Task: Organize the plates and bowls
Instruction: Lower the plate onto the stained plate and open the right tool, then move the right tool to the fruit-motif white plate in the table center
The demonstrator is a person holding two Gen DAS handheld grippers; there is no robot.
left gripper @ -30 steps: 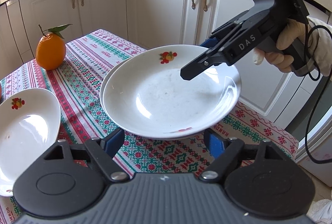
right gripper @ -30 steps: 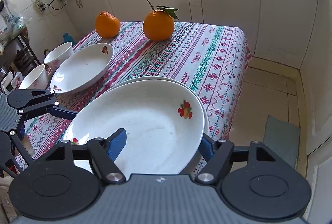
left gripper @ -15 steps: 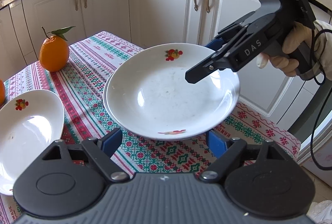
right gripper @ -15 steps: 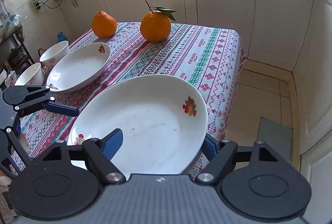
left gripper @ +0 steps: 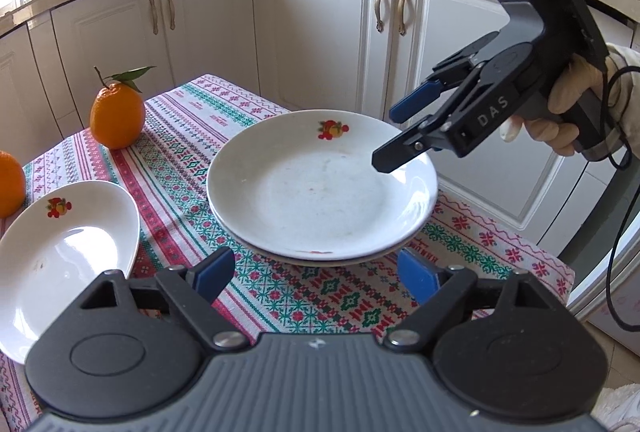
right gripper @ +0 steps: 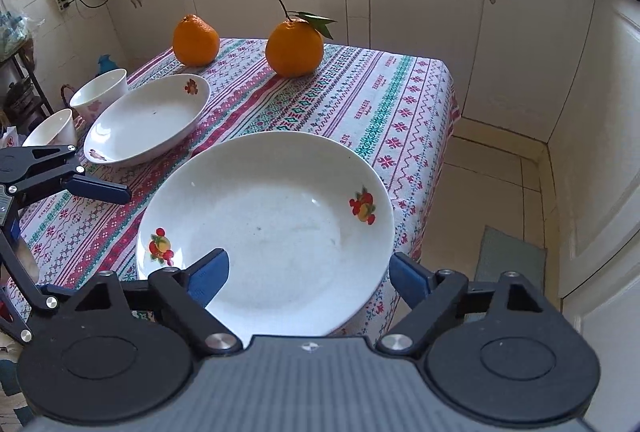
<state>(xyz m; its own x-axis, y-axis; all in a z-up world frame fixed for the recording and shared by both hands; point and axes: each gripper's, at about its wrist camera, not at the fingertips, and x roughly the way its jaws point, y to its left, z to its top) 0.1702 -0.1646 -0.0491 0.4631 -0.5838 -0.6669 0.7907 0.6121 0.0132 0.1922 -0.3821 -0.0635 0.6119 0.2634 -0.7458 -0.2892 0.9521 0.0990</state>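
A white plate with fruit prints [left gripper: 320,191] lies stacked on a second plate [left gripper: 256,250] near the table's corner; it also shows in the right wrist view [right gripper: 272,228]. A third white plate [left gripper: 60,256] lies to the left, also seen in the right wrist view [right gripper: 148,119]. Two small white bowls [right gripper: 100,91] [right gripper: 52,129] stand beyond it. My left gripper [left gripper: 316,274] is open and empty just in front of the stack. My right gripper [right gripper: 308,272] is open and empty, raised over the stack's near rim; in the left wrist view [left gripper: 394,135] it hangs above the far right rim.
Two oranges [right gripper: 294,45] [right gripper: 196,39] sit at the far side of the patterned tablecloth [right gripper: 360,99]. White kitchen cabinets [left gripper: 328,31] surround the table. The stack lies close to the table's edge, with tiled floor [right gripper: 492,183] beyond.
The top plate has come down onto the lower plate. My right gripper has let it go and risen off the rim. My left gripper has drawn back a little.
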